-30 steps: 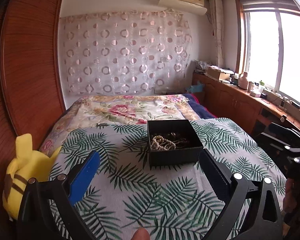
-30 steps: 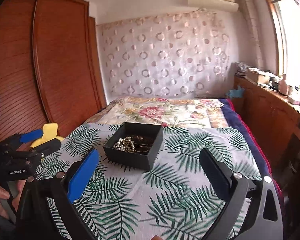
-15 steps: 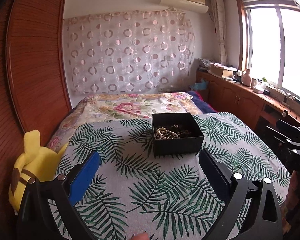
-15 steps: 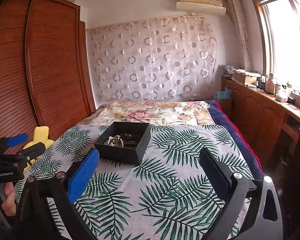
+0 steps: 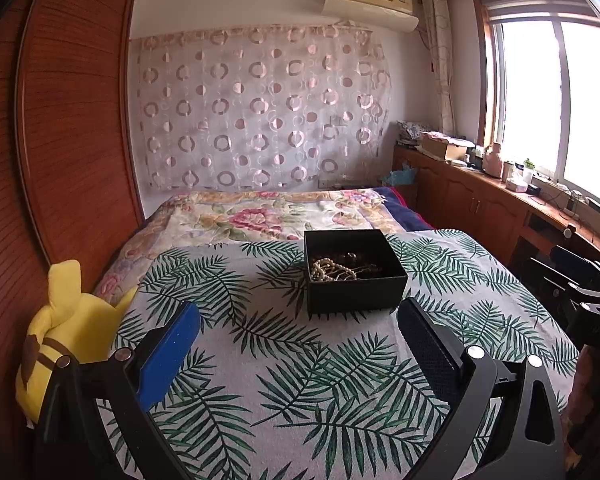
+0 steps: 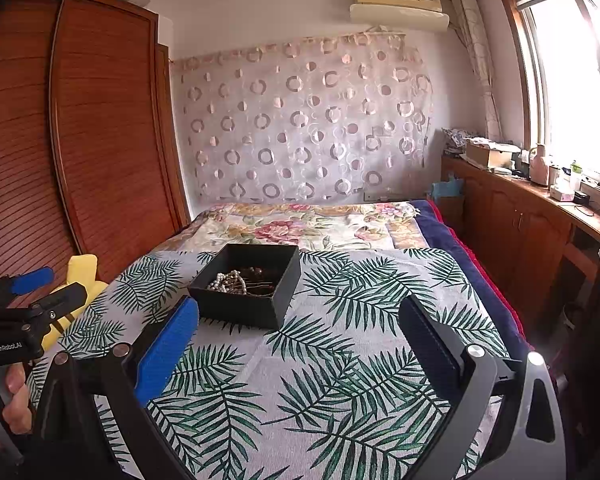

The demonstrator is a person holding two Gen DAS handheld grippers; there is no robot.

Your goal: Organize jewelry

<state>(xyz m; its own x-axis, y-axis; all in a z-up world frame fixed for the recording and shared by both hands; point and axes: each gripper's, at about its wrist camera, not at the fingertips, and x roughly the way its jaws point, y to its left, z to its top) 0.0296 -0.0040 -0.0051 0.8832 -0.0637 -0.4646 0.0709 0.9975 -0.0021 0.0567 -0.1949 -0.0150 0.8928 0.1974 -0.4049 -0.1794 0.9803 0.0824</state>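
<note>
Jewelry (image 5: 342, 269) sits heaped in an open black box (image 5: 356, 292), and that box stands on the palm-leaf cloth (image 5: 300, 380) spread over the bed, toward the cloth's far edge and roughly midway between its left and right edges. Look inside: a strand of pale round beads (image 6: 223, 280) lies coiled at the box's left side, tangled with darker beads and thin chains beside it, the rest too fine to sort out. Everything I can see of the jewelry is in the box, none on the cloth, which would fit pieces gathered in as well as a heap waiting to be sorted, and the pictures do not settle which. The box looks like stiff matte card, square, straight-walled and lidless, so its contents stay reachable from above. The cloth under it is flat woven fabric, a soft footing where a light box could slide if nudged. Now the tools: the left gripper (image 5: 300, 340) hangs over the cloth's near edge, jaws spread wide and holding nothing, a blue pad on one finger and a dark ribbed pad on the other. The right gripper (image 6: 300, 336) does the same, spread and unloaded, the box just beyond its blue finger. Off the cloth's left edge a yellow plush toy (image 5: 65, 332) leans against the ribbed wooden wardrobe (image 5: 71, 140), and a floral blanket (image 5: 267, 216) covers the bed beyond the far edge.
</note>
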